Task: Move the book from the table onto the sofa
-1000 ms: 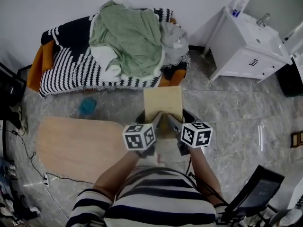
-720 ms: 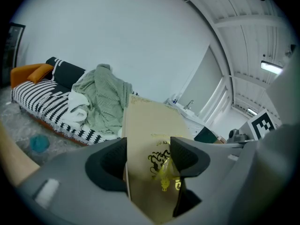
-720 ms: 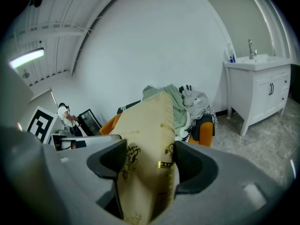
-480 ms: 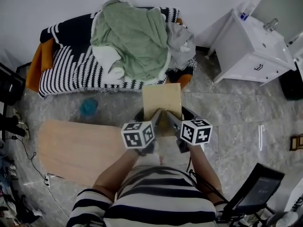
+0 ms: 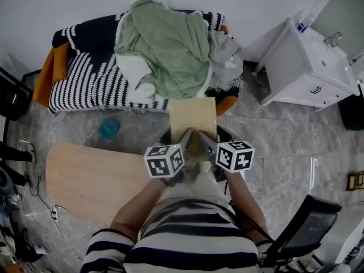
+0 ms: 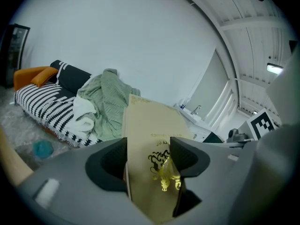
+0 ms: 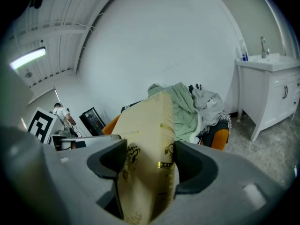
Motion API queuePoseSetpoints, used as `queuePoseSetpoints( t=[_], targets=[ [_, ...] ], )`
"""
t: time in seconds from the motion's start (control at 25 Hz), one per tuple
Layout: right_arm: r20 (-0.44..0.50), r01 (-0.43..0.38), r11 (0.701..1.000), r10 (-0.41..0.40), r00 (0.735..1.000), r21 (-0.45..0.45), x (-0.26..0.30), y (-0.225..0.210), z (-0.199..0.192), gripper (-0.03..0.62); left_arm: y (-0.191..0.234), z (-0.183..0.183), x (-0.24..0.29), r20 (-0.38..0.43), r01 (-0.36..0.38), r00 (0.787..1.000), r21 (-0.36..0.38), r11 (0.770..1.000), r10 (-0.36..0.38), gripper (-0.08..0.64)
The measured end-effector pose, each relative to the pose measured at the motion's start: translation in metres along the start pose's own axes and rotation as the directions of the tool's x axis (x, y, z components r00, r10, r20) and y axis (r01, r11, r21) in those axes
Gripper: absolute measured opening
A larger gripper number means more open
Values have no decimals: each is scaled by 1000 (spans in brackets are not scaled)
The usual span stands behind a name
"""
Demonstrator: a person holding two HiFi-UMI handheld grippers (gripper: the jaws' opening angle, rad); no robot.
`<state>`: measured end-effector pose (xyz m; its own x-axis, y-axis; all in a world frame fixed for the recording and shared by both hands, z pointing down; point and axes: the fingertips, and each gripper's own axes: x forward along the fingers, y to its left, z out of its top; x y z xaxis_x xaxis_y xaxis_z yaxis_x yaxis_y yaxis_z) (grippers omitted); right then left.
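A tan book [image 5: 194, 118] with gold print is carried in the air between both grippers, its far edge close to the sofa's front. My left gripper [image 5: 183, 140] is shut on the book's near left part, and the cover [image 6: 154, 139] fills the space between its jaws. My right gripper [image 5: 206, 140] is shut on the near right part, with the spine [image 7: 161, 144] between its pads. The sofa [image 5: 85, 78], under a black-and-white throw, lies just beyond, with a heap of green and grey laundry [image 5: 168, 53] on it.
A light wooden table [image 5: 94, 178] is at the lower left. A teal object [image 5: 109, 127] lies on the marble floor between table and sofa. A white vanity cabinet [image 5: 307, 67] stands at the right. A dark chair [image 5: 304, 232] is at the lower right.
Both grippers and the book have come closer to the sofa; its front edge now sits nearer the book's far end. The grip on the book is unchanged.
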<state>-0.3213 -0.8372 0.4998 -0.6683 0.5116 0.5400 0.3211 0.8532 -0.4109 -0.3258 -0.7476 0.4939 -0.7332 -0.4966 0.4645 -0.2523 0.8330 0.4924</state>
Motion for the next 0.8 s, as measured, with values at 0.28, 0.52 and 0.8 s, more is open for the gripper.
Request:
queuePoseSetpoints(
  t=[0.28, 0.52, 0.8],
  targets=[
    [-24, -44, 999, 43, 999, -30, 33, -2, 22, 319, 21, 21, 18, 24, -45, 999, -25, 999, 45, 288],
    [-52, -93, 995, 90, 995, -47, 66, -9, 44, 319, 37, 42, 40, 44, -96, 994, -49, 994, 98, 288],
    [-76, -133, 989, 128, 989, -67, 99, -19, 73, 319, 52, 69, 68, 62, -134, 988, -73, 988, 139, 288]
  ],
)
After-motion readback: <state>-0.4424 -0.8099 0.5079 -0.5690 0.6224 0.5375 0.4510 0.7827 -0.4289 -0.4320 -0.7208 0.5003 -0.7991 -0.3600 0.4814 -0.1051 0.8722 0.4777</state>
